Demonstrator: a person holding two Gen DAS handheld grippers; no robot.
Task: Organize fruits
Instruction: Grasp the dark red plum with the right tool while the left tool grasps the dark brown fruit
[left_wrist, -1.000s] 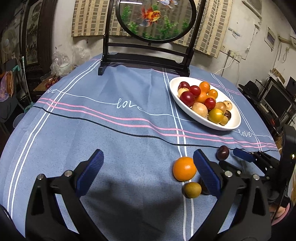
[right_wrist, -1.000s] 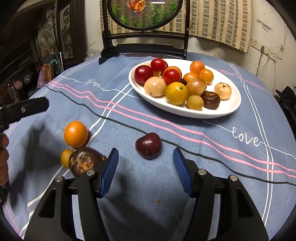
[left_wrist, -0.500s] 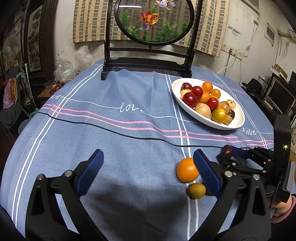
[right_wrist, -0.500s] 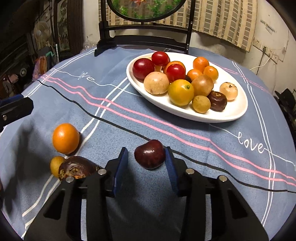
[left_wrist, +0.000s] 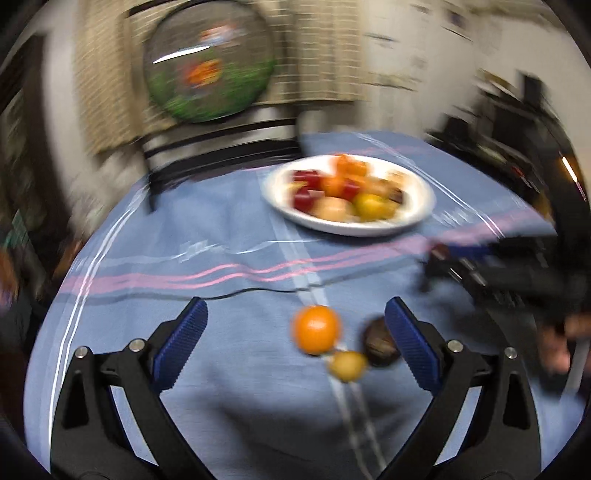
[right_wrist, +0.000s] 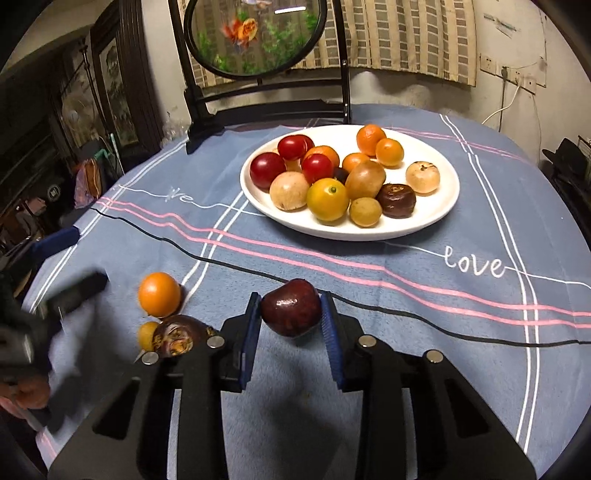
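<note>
My right gripper (right_wrist: 291, 312) is shut on a dark red plum (right_wrist: 291, 312) and holds it just above the blue tablecloth. A white oval plate (right_wrist: 436, 218) with several fruits stands beyond it. To the left lie an orange (right_wrist: 159, 294), a small yellow fruit (right_wrist: 147, 335) and a dark brown fruit (right_wrist: 177, 336). My left gripper (left_wrist: 295, 330) is open and empty, with the orange (left_wrist: 316, 334), the yellow fruit (left_wrist: 347, 365) and the brown fruit (left_wrist: 378, 345) between its fingers. The left wrist view is blurred; the plate (left_wrist: 417, 210) shows further back.
A round fish-tank ornament on a black stand (right_wrist: 255, 37) sits at the table's far edge. The right gripper's body (left_wrist: 517, 280) is at the right in the left wrist view. Furniture and clutter surround the table.
My right gripper has closed on the dark red plum and lifted it slightly. My left gripper has swung toward the three loose fruits, which now lie between its fingers.
</note>
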